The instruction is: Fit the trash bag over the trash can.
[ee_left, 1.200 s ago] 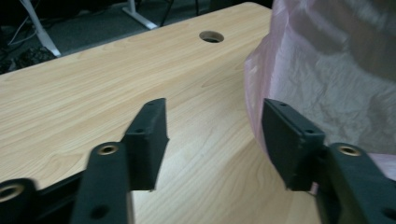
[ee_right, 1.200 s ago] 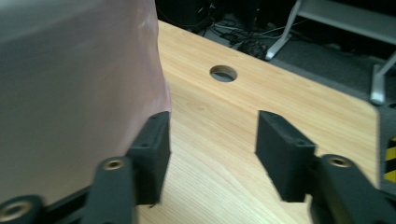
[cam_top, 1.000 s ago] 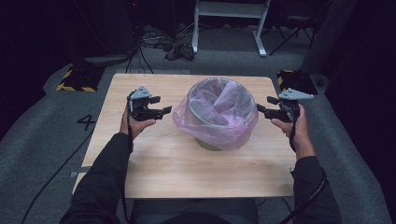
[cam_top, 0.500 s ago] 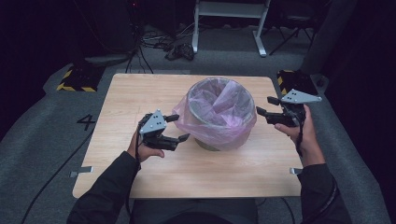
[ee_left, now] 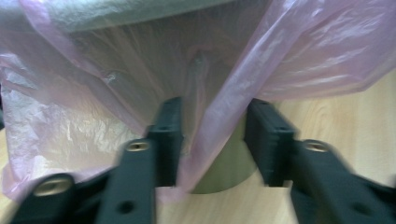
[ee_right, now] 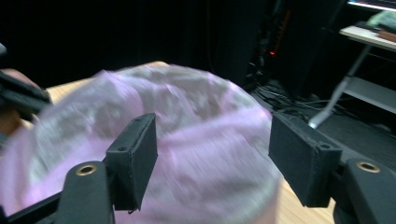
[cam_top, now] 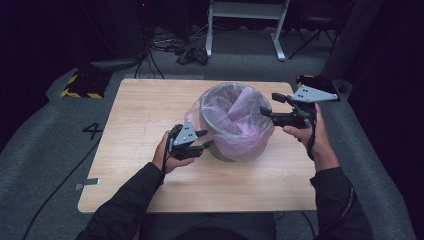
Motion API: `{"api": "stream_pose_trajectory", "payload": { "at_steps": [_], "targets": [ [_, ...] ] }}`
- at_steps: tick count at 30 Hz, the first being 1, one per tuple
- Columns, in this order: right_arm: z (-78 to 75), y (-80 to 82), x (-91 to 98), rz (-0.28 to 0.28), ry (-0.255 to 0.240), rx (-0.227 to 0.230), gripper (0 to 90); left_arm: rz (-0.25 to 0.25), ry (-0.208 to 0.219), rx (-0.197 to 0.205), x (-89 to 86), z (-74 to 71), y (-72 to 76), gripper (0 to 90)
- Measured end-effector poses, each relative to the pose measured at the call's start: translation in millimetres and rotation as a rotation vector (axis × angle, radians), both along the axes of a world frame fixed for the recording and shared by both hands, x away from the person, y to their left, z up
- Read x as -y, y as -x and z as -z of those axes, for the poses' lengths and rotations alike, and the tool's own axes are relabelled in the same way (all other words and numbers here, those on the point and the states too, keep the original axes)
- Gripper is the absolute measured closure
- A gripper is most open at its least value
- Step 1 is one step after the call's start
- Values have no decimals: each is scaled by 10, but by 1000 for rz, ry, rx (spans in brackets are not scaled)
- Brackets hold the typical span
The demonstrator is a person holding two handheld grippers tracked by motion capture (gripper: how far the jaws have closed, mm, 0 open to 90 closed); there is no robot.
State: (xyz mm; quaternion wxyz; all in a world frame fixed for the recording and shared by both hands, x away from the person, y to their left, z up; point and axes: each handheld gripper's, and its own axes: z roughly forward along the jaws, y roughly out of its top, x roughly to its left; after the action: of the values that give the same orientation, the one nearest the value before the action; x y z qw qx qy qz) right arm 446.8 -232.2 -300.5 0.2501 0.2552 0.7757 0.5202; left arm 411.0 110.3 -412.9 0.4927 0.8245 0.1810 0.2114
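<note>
Dark grey carpet is surrounding a pale wooden table (cam_top: 150, 115) in the high view, with cables and a white metal frame (cam_top: 245, 20) lying in the gloom beyond it. Near the middle of the table a round grey-green bin (cam_top: 227, 150) is standing upright, lined with a thin pink plastic bag (cam_top: 235, 112) whose edge is draping over the rim and down the outside. The left gripper (cam_top: 202, 140) is reaching in at the bin's near-left side, down by the hanging bag skirt. The right gripper (cam_top: 267, 107) is hovering at the bin's right rim, higher up, its tips just over the bag's edge.

Looking along the left gripper (ee_left: 212, 140) in its own view, the black jaws are straddling a hanging fold of the pink bag (ee_left: 224, 116) in front of the bin's wall (ee_left: 224, 172). They have just been closing; one pad is lying against the film while the other is standing off from it, so the fold is between them but not pinched.

Looking along the right gripper (ee_right: 212, 163) in its own view, the jaws are standing wide apart, having just been opening, with nothing between the pads. Beyond them the blurred pink bag (ee_right: 187, 140) is bulging over the bin's top, and the table edge (ee_right: 289, 205) is showing at the lower right.
</note>
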Motion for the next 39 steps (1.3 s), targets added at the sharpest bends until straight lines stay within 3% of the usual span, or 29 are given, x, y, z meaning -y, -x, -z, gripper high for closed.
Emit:
{"api": "stream_pose_trajectory", "payload": {
  "at_steps": [3, 8, 11, 13, 17, 21, 23, 25, 27, 28, 29, 31, 32, 35, 39],
  "targets": [
    [-45, -77, -151, -24, 19, -26, 313, 3, -18, -14, 8, 56, -66, 793],
    [-9, -265, -402, -50, 105, -138, 299, 1, -48, -41, -2, 161, -159, 893],
    [52, -354, -516, -65, 152, -193, 285, -4, -57, -58, -12, 227, -199, 899],
    [110, -409, -590, -73, 175, -217, 275, -7, -103, -50, -10, 262, -207, 899],
    [154, -442, -625, -81, 186, -235, 271, -22, -141, -62, -37, 340, -217, 899],
    [207, -482, -645, -73, 231, -256, 269, -21, -179, -61, -51, 417, -204, 893],
    [223, -487, -650, -83, 252, -266, 267, -21, -192, -63, -55, 451, -183, 841],
    [233, -497, -654, -82, 269, -275, 265, -28, -178, -59, -73, 460, -160, 775],
    [242, -507, -654, -87, 274, -290, 262, -46, -152, -88, -97, 444, -144, 567],
    [242, -514, -648, -80, 275, -286, 262, -46, -136, -103, -111, 436, -133, 360],
    [242, -514, -648, -80, 275, -286, 262, -44, -114, -119, -136, 425, -106, 360],
    [231, -514, -634, -77, 263, -284, 262, -44, -79, -136, -210, 399, -22, 219],
    [221, -511, -625, -75, 255, -279, 262, -44, -69, -141, -239, 390, 10, 180],
    [204, -516, -605, -72, 240, -276, 260, -55, -13, -155, -376, 336, 128, 172],
    [216, -523, -626, -58, 258, -267, 252, -81, 141, -119, -593, 154, 324, 173]
  ]
}}
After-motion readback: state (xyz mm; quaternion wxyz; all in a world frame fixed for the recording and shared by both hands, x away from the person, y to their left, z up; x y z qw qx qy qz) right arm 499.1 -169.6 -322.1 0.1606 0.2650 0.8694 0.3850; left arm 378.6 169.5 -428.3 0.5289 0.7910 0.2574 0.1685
